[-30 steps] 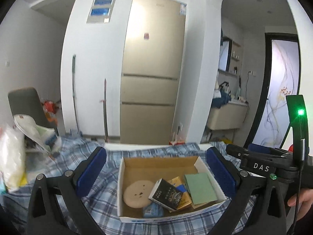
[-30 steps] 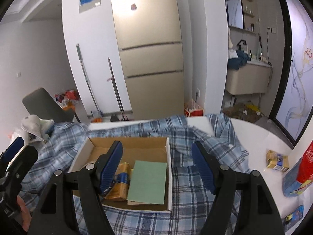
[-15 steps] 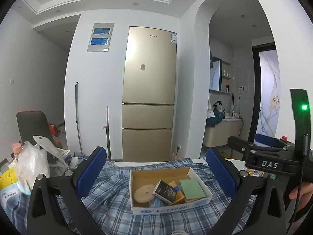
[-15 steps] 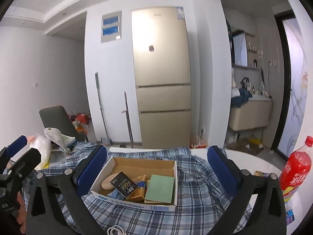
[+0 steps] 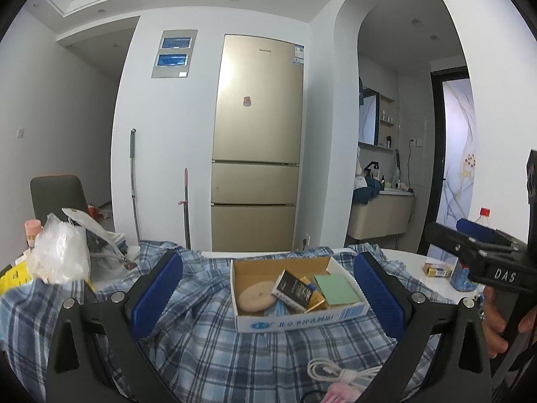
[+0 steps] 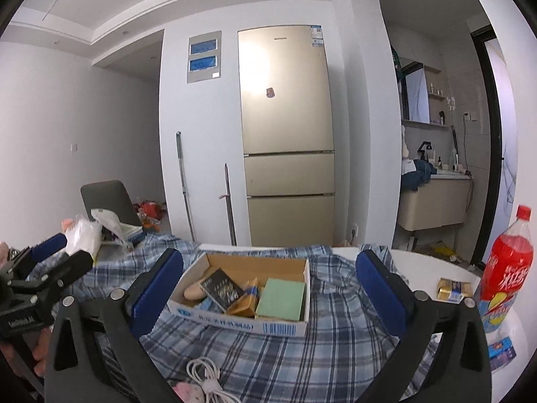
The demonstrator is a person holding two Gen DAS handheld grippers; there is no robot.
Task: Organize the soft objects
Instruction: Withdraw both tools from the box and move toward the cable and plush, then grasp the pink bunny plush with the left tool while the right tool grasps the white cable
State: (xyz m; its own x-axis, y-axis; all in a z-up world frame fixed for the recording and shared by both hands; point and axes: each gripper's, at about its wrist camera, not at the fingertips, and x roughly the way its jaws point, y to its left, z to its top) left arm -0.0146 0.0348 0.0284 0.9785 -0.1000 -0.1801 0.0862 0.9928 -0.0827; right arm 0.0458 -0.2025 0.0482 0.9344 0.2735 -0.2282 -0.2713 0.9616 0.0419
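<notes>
We hold both tongs apart and empty: the left tongs (image 5: 266, 288) and the right tongs (image 6: 268, 290) each frame the cardboard box (image 5: 302, 317) on the plaid cloth (image 5: 208, 346) covering the surface. A green pad (image 5: 335, 288) lies inside the box. A white cable (image 6: 204, 379) rests nearest us.

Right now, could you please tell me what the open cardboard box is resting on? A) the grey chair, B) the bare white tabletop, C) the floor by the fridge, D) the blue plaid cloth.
D: the cardboard box sits on the blue plaid cloth, whose checks show on every side of it in both wrist views.
</notes>
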